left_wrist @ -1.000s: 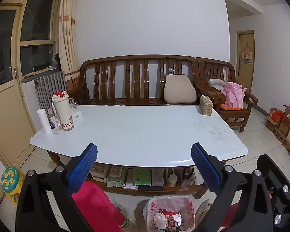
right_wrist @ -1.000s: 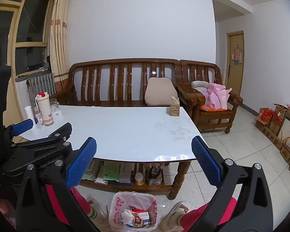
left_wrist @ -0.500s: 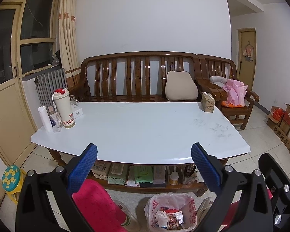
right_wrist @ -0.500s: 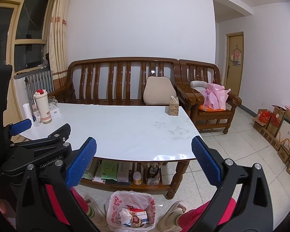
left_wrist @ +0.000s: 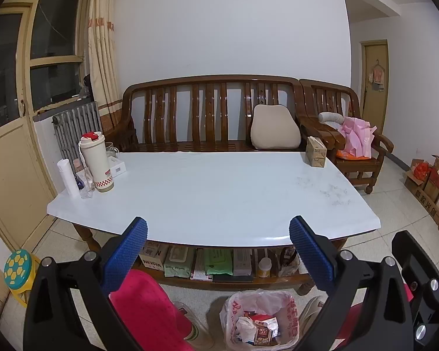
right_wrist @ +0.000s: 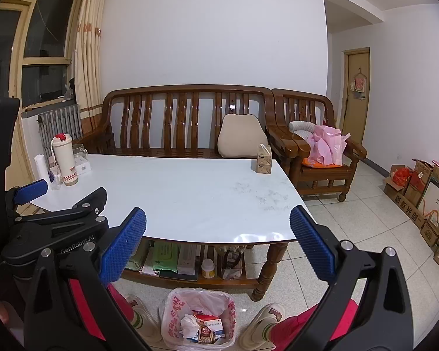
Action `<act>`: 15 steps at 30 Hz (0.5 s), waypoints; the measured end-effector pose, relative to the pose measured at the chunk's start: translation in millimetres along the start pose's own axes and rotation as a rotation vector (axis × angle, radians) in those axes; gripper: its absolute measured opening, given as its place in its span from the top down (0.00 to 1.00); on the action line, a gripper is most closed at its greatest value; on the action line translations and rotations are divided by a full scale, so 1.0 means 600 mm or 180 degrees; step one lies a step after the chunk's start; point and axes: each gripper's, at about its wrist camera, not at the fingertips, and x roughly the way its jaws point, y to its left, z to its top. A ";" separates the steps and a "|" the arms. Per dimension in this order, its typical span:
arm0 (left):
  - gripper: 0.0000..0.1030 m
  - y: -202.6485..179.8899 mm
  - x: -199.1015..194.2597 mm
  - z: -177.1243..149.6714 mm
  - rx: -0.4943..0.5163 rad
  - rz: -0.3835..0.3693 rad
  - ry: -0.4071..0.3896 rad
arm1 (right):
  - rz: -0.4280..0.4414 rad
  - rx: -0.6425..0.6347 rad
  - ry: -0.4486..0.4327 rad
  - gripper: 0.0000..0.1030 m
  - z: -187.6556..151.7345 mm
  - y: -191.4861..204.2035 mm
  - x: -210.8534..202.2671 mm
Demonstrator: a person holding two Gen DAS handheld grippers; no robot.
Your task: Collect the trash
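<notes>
left wrist view: left gripper (left_wrist: 218, 247) jaws spread wide, nothing between them. trash bag (left_wrist: 260, 318) sits on the floor below and just right of the gap midline, already holding wrappers and crumpled paper. table (left_wrist: 207, 193) ahead of the jaws looks clear of loose trash; thermos (left_wrist: 96, 161) cluster sits far left of the left jaw, tissue box (left_wrist: 316, 151) beyond the right jaw. risk: those get mistaken for trash and grabbed.

right wrist view: right gripper (right_wrist: 218, 244) jaws also spread, empty. bag (right_wrist: 199, 318) below the gap, between the person's shoes (right_wrist: 262, 324). left gripper just off the left jaw: risk of the two rigs knocking if both swing inward. thin bag rim could snag on a jaw and tip.
</notes>
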 end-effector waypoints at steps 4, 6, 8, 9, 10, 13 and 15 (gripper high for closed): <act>0.08 0.001 0.000 -0.001 0.0008 0.0002 -0.0002 | 0.0002 0.0001 0.0000 0.07 0.000 0.000 0.000; 0.08 0.001 0.001 -0.001 0.0007 -0.0001 0.0002 | 0.0000 0.0001 0.0001 0.07 0.000 0.000 0.000; 0.08 0.001 0.000 0.000 -0.0002 -0.0004 0.0005 | 0.0001 0.0001 0.0001 0.07 0.000 -0.002 0.001; 0.08 0.001 0.001 0.000 -0.0002 -0.0011 0.0007 | -0.0002 0.0002 0.0001 0.07 0.000 -0.001 0.001; 0.08 0.001 0.001 -0.001 -0.0001 -0.0017 0.0008 | -0.0008 0.0000 -0.0001 0.07 0.000 -0.002 0.002; 0.08 0.004 0.003 0.000 0.0004 -0.0022 0.0007 | -0.0011 -0.0005 -0.0005 0.07 0.000 -0.004 0.003; 0.08 0.005 0.004 0.000 0.0006 -0.0029 0.0012 | -0.0012 -0.0005 -0.0004 0.07 0.000 -0.004 0.003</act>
